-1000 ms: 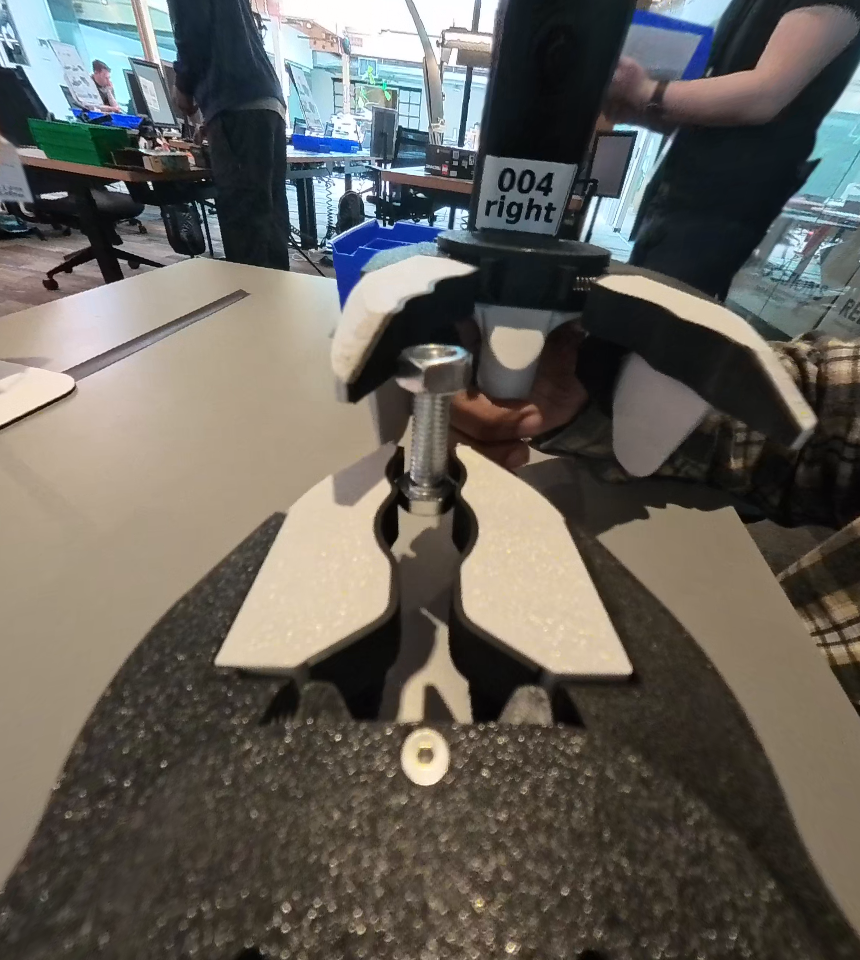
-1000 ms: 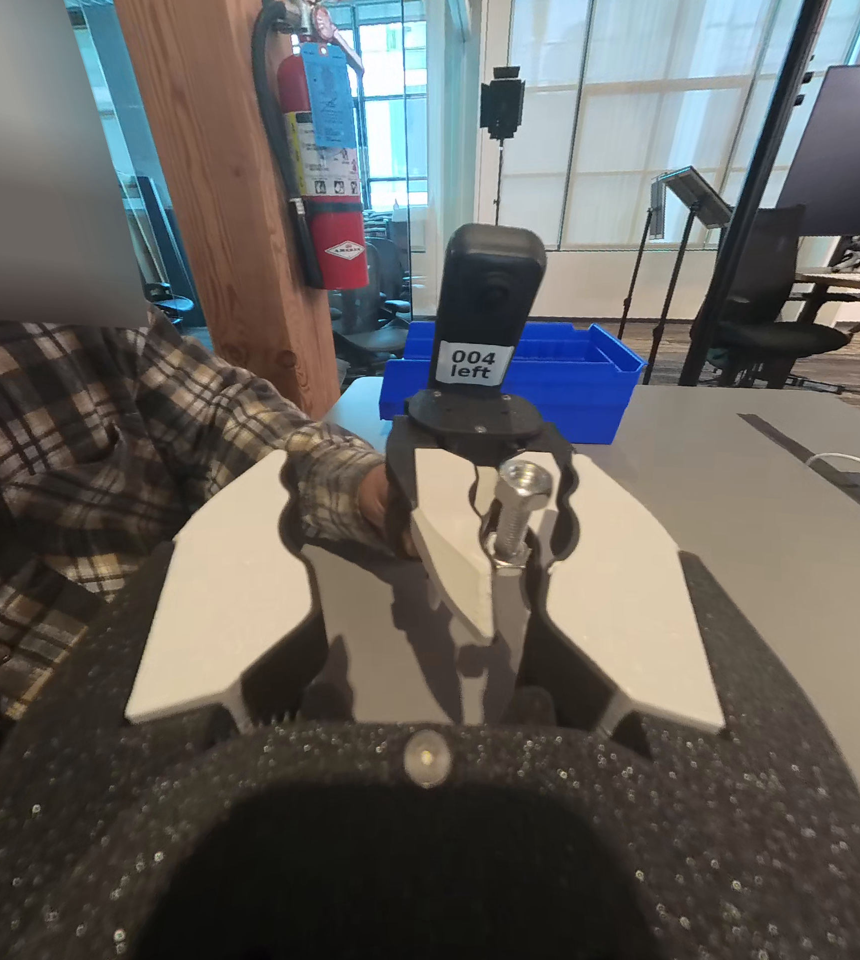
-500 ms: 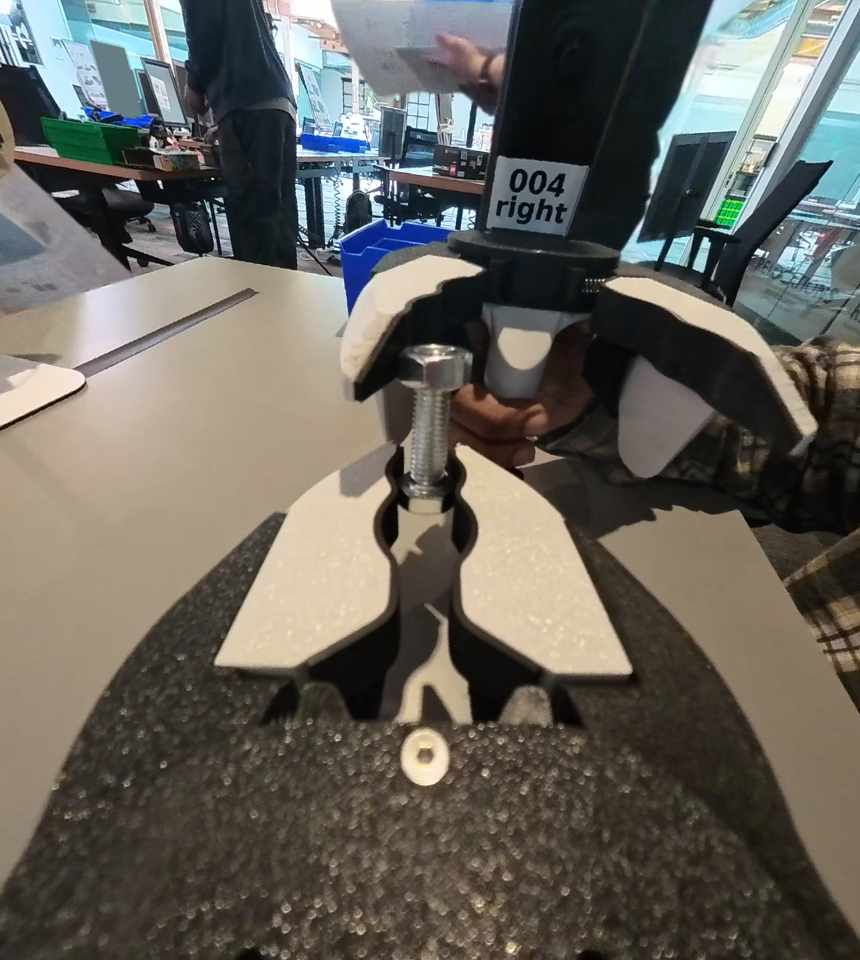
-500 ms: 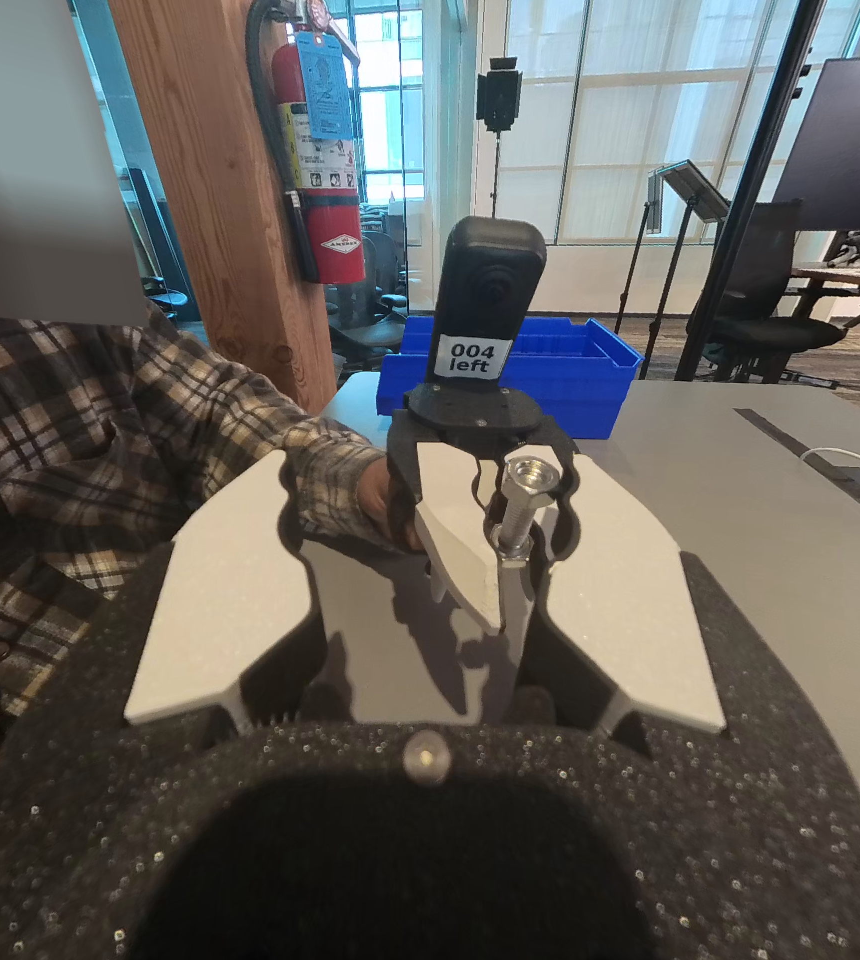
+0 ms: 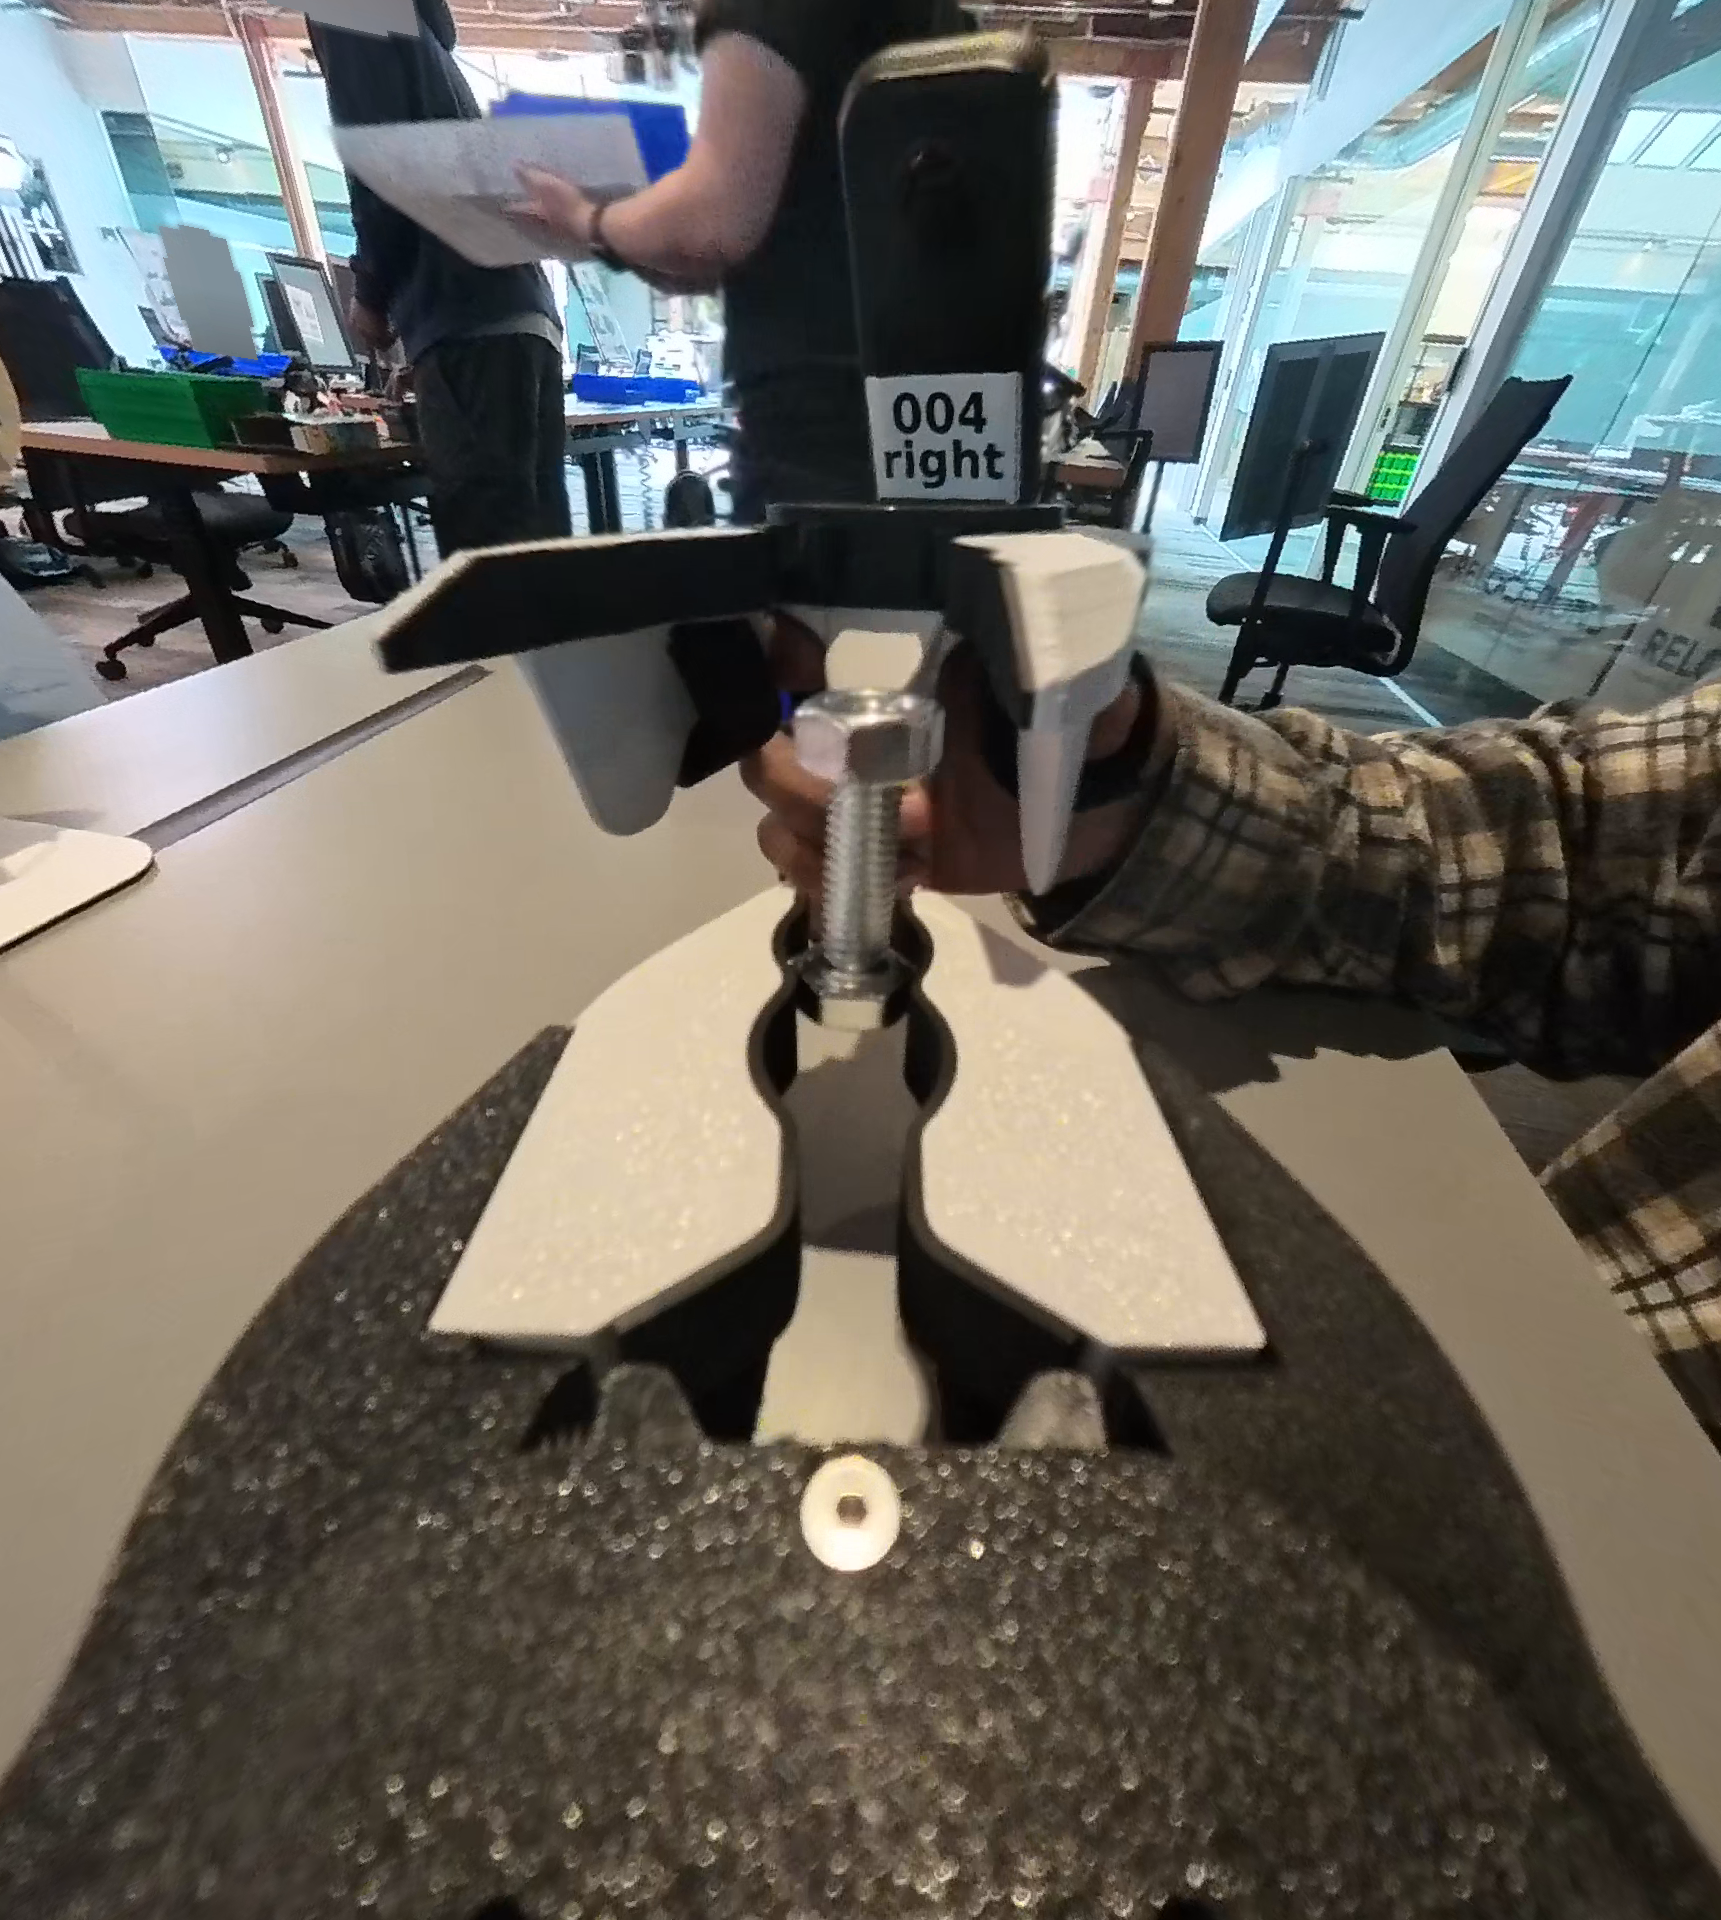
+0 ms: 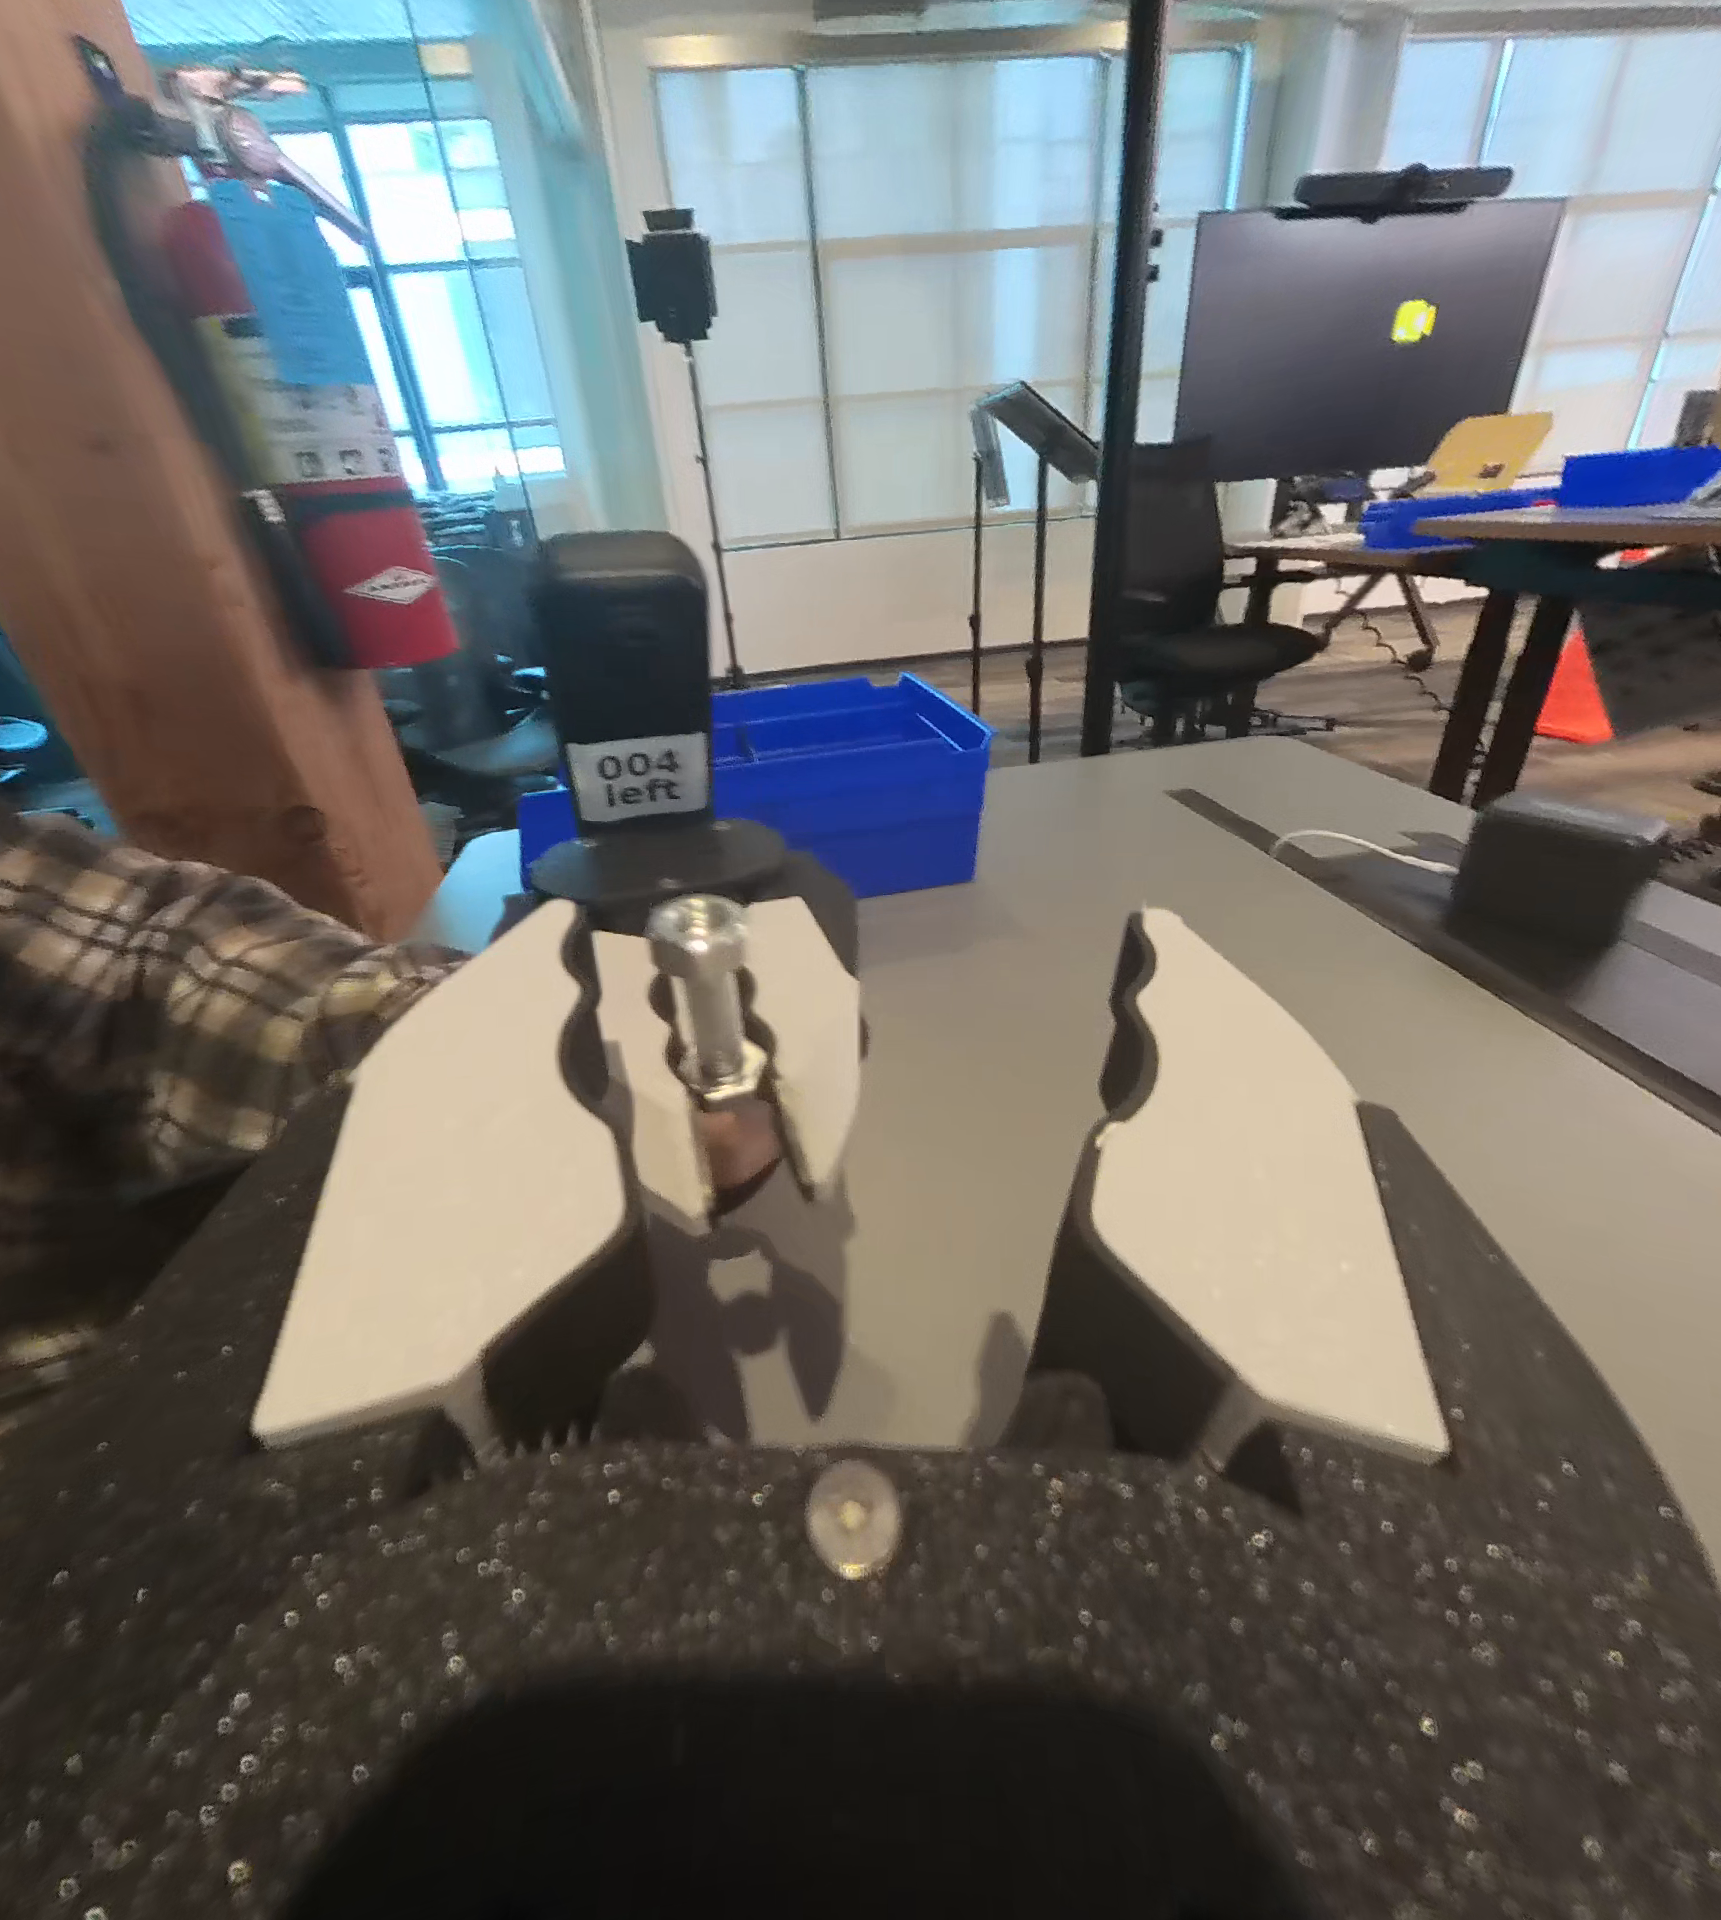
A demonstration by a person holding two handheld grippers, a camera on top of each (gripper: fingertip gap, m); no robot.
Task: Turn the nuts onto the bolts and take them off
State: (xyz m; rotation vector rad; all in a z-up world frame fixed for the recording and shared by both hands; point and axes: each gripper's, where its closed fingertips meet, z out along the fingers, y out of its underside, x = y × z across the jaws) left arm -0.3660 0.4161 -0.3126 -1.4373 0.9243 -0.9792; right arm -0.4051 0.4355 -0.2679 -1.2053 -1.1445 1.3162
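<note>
The right gripper has rolled level, fingers spread around the bolt head. The left gripper clamps the nut, so 1 regrip seems underway.

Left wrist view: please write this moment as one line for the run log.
left hand-held gripper: shut on nut | bolt: upright, head up | right hand-held gripper: open, off bolt | table

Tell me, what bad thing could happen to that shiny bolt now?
The bolt stands upright, held only by its nut in the left gripper, so it might tip if bumped. The right gripper is open with its fingers beside the bolt; closing off-centre could knock the head instead of gripping it.
</note>
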